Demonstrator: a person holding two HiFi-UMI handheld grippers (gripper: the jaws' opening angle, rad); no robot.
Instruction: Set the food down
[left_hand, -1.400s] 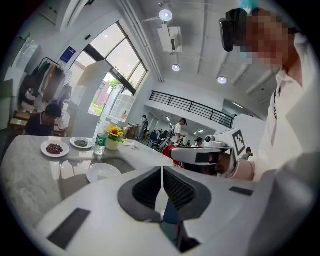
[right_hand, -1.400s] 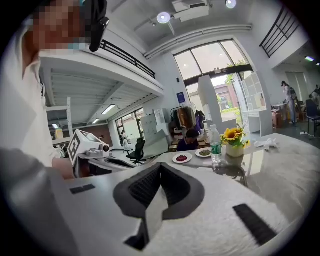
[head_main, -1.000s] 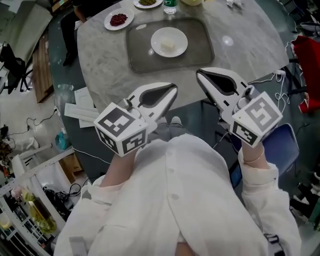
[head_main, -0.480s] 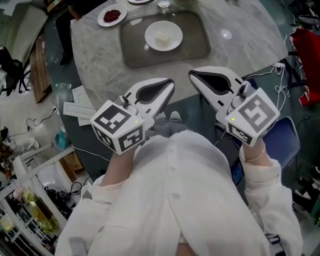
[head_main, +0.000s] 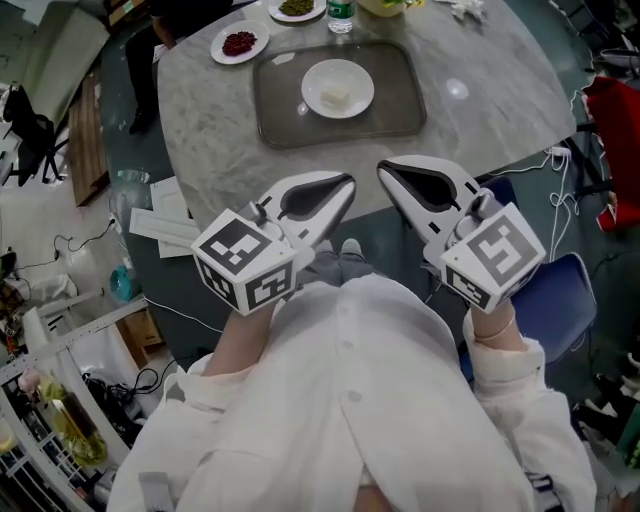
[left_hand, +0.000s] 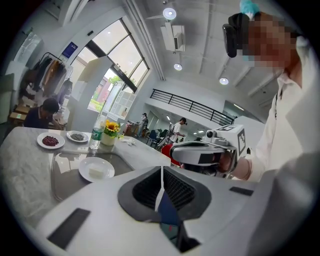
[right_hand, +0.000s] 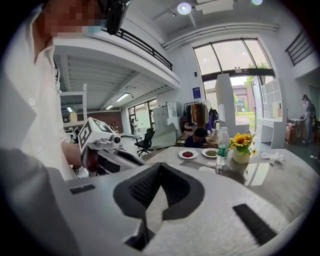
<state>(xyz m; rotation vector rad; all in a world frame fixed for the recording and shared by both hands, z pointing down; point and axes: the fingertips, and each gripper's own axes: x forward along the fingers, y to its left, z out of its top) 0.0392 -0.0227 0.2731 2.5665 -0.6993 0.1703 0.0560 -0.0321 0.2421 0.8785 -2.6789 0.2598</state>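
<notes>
While the round white plate (head_main: 359, 82) rests on the far grey tray (head_main: 400, 98), my left gripper (head_main: 347, 184) and right gripper (head_main: 384, 170) are closed, empty.

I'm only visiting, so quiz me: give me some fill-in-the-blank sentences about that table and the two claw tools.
The white plate carrying the pale food block sits on a grey ____.
The left gripper and the right gripper both have their jaws ____.
In the head view, the leftmost small plate holds food coloured ____.
The vase holds flowers coloured ____.
Missing words: tray, shut, red, yellow.
</notes>
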